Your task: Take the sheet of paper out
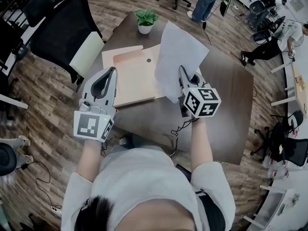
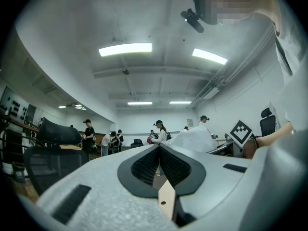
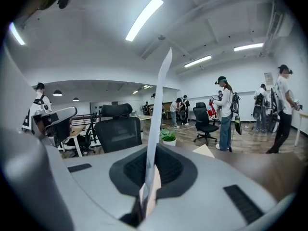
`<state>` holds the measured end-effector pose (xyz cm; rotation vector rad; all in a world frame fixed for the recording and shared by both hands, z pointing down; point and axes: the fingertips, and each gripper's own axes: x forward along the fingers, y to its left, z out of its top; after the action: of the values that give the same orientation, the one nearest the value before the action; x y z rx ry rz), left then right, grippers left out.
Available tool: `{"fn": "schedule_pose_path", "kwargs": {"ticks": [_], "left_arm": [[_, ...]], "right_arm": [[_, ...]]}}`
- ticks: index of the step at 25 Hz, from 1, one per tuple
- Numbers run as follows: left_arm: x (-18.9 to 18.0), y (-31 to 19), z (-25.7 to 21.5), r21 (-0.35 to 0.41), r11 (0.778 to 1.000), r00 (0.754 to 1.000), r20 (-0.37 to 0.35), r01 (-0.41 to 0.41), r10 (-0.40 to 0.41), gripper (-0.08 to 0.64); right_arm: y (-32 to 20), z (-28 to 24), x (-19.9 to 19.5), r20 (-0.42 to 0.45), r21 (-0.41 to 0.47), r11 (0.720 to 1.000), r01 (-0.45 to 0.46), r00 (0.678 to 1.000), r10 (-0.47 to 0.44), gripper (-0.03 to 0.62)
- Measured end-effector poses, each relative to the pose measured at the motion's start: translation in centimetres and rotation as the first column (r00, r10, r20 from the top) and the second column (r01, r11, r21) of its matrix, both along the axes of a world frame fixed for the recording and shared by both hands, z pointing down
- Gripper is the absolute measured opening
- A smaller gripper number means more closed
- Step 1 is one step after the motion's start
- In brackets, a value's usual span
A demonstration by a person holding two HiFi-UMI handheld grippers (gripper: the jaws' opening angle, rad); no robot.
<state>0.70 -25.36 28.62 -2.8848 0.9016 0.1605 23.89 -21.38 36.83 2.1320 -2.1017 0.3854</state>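
My right gripper [image 1: 183,71] is shut on a white sheet of paper [image 1: 179,52] and holds it up above the dark brown table [image 1: 228,93]. In the right gripper view the sheet [image 3: 161,90] stands edge-on, rising from between the closed jaws [image 3: 149,154]. A flat tan folder [image 1: 132,76] lies on the table just left of the sheet. My left gripper [image 1: 113,71] hovers at the folder's left edge. Its jaws [image 2: 159,149] are shut with nothing between them, pointing out into the room.
A small potted plant [image 1: 146,19] stands at the table's far edge. A black office chair [image 1: 60,30] with a pale panel stands left of the table. People stand and sit at the back right [image 1: 209,1]. A cable [image 1: 179,129] hangs at the near edge.
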Motion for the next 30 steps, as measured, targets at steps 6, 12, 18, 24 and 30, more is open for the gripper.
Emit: {"fn": "schedule_pose_path", "kwargs": {"ticks": [6,12,18,24,30], "left_arm": [[0.0,0.2,-0.1,0.004,1.0,1.0,-0.002,-0.013,0.013,0.009],[0.1,0.2,-0.2,0.008,1.0,1.0,-0.002,-0.022,0.022,0.009],[0.2,0.5,-0.4,0.015,0.999,0.999,-0.004,-0.038,0.038,0.009],[0.5,0.8,-0.7,0.022,0.998,0.999,-0.006,-0.053,0.053,0.009],[0.6,1.3,-0.9,0.022,0.997,0.998,-0.007,-0.07,0.07,0.009]], "right_arm": [[1.0,-1.3,-0.5,-0.03,0.05,0.998,-0.028,0.999,0.029,0.014],[2.0,-2.6,-1.1,-0.061,0.094,0.995,-0.046,0.997,0.052,0.014],[3.0,-3.7,-1.6,-0.08,0.134,0.989,-0.063,0.994,0.074,0.014],[3.9,-4.2,-2.0,-0.083,0.169,0.983,-0.078,0.992,0.093,0.014],[4.8,-4.7,-2.6,-0.082,0.203,0.975,-0.088,0.991,0.106,0.014]]}}
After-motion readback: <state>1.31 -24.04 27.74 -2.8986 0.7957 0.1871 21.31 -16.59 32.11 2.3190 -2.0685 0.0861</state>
